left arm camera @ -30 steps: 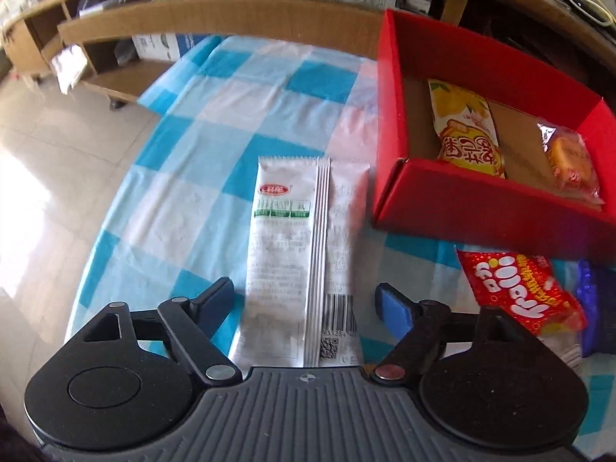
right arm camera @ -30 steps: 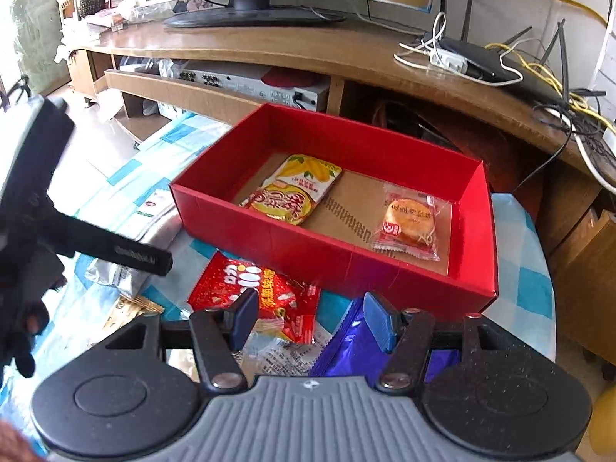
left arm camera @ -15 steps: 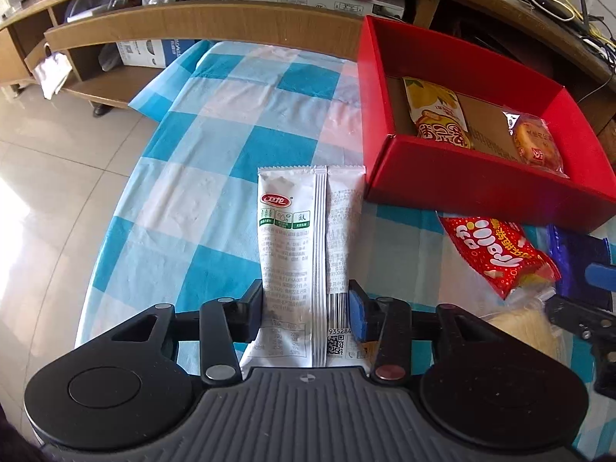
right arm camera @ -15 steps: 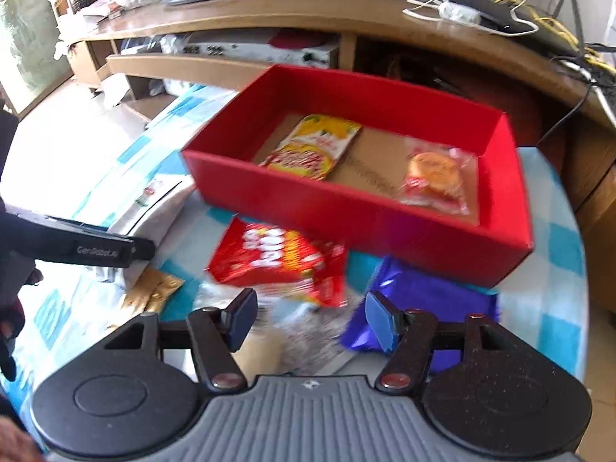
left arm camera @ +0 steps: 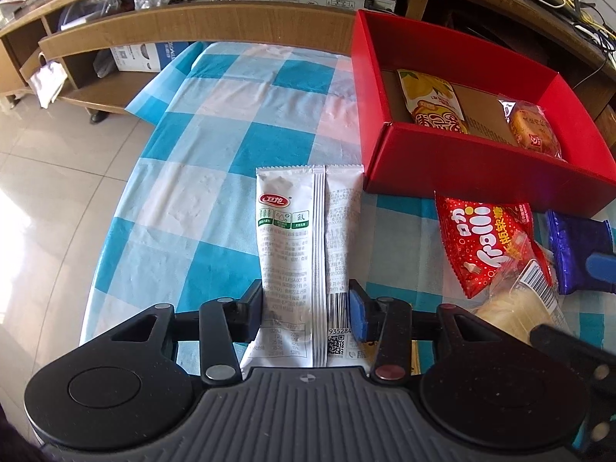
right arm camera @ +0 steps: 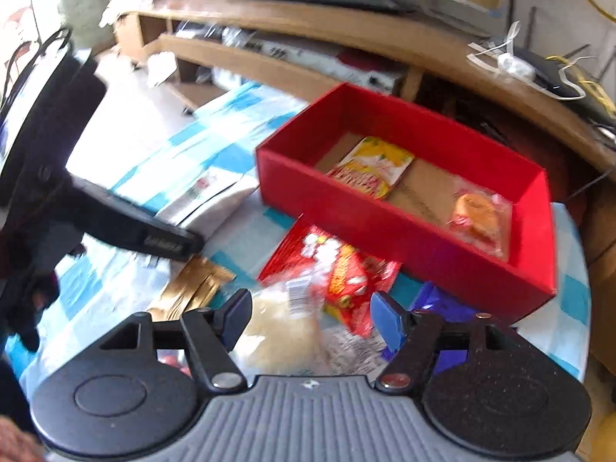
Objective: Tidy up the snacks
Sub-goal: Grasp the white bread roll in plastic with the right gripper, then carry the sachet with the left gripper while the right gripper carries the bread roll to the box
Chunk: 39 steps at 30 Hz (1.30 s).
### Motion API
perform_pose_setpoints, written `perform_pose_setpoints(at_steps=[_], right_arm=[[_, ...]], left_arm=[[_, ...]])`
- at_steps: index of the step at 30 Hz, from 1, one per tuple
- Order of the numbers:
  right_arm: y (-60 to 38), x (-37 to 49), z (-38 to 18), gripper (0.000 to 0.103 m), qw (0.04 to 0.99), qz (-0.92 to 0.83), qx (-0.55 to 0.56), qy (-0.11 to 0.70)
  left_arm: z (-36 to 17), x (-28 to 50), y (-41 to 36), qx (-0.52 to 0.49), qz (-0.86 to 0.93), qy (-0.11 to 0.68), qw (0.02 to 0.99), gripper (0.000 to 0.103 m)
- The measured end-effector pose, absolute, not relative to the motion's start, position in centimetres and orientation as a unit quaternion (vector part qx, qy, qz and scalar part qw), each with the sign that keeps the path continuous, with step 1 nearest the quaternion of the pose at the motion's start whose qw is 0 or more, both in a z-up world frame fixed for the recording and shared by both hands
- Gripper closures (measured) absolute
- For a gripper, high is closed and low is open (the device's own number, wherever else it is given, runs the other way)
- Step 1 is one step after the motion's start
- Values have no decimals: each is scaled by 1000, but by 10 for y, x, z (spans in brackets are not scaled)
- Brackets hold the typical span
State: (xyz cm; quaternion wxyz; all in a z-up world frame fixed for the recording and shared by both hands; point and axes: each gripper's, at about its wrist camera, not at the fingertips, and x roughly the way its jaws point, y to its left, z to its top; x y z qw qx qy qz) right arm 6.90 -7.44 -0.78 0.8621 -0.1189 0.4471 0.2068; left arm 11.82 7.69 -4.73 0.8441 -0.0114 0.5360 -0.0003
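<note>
The left gripper (left arm camera: pixel 306 310) is clamping the near end of a long white foil snack packet with green and red print (left arm camera: pixel 308 238); both pads are pressing against the packet's side edges, so the jaws are standing closed to the packet's width. The packet's long axis is running straight ahead along the fingers, away from the camera, and its far end is lying just beside the near left corner of the red cardboard box with a brown floor (left arm camera: pixel 481 169). The box is sitting ahead and to the right of this gripper on the blue-and-white checked tablecloth (left arm camera: pixel 215 192). The coming move therefore calls, in my judgement, for a lift and a rightward carry over the box's near wall.

The right gripper (right arm camera: pixel 310 313) is hovering with its jaws spread wide and gripping nothing, over a clear-wrapped pale bread roll (right arm camera: pixel 281 338) and a red printed candy bag (right arm camera: pixel 338 269); whether the pads are touching either is unclear because of blur. A purple wrapper (right arm camera: pixel 442 300) is lying just right of these, and a gold sachet (right arm camera: pixel 192 288) to the left.

Inside the box a yellow snack pouch (left arm camera: pixel 431 104) and an orange pastry in clear film (left arm camera: pixel 533 129) are already lying flat.
</note>
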Motion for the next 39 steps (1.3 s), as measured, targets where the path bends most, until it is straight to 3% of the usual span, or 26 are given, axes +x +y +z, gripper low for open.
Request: perform_pose_setpoints(at_steps=[8,11,13,15,18,39], right_arm=[[-52,70,-40,7,840,228,-158,466],[-51,71,-48,11,840,211,-168,471],[-50,70,-53,14,838,209,-173,473],[-49,68,-52,15,840,210,-182,467],[-50,66,-50,15,841,208,-183,464],[-88,49,2,16,885,165,-112,420]], left_arm=[[-52,118,72,8,-1,534,845,45],[-55,121,68,14,-3,534,846,33],[-56,122,64,25,1,531,847,31],[-56,123,64,22,0,531,847,34],[-52,122,66,18,-4,528,849,49],[-6,84,65,-6,-28,482,876,53]])
